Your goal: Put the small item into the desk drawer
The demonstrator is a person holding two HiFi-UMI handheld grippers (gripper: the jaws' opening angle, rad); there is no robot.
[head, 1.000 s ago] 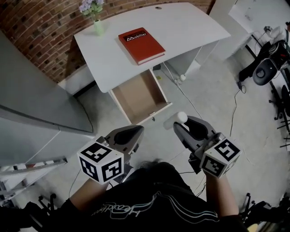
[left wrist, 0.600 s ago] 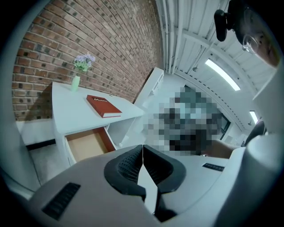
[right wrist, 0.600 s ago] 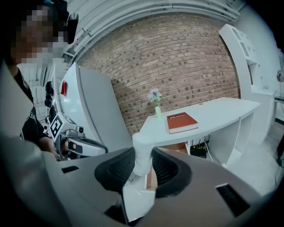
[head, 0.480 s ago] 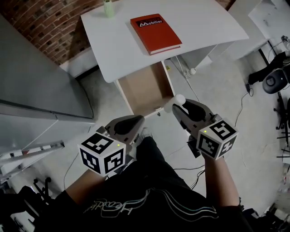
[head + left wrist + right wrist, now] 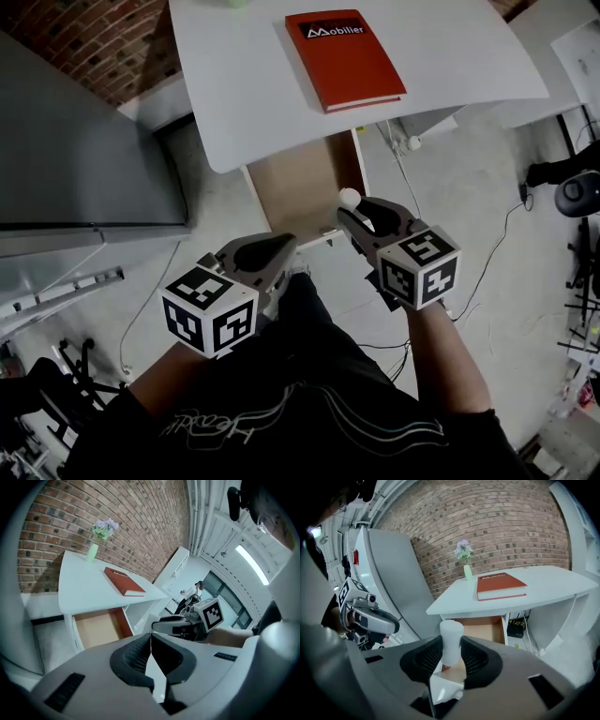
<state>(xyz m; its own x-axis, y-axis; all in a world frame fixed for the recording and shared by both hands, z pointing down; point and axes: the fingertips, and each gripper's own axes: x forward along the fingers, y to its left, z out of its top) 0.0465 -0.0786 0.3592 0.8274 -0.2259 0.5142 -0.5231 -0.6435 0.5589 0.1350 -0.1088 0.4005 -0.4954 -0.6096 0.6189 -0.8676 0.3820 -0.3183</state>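
Observation:
My right gripper [image 5: 352, 208] [image 5: 451, 654] is shut on a small white cylinder [image 5: 451, 641] [image 5: 349, 197], which sticks up from between the pads. It hovers over the front edge of the open wooden drawer [image 5: 305, 192] [image 5: 480, 629] [image 5: 96, 629] that is pulled out under the white desk [image 5: 244, 94] [image 5: 548, 585] [image 5: 77, 585]. Left of the drawer's front and nearer to me, my left gripper [image 5: 279, 251] [image 5: 150, 637] is shut with nothing between its jaws.
A red book [image 5: 345, 58] [image 5: 500, 586] [image 5: 123, 581] lies on the desk, and a green vase with flowers [image 5: 466, 563] [image 5: 96, 543] stands at its back by the brick wall. A grey cabinet [image 5: 75, 150] stands left of the desk. Cables [image 5: 487, 253] trail on the floor at right.
Both grippers and my view have come closer to the desk. The right gripper with the white cylinder has moved from beside the drawer's front to over its front edge.

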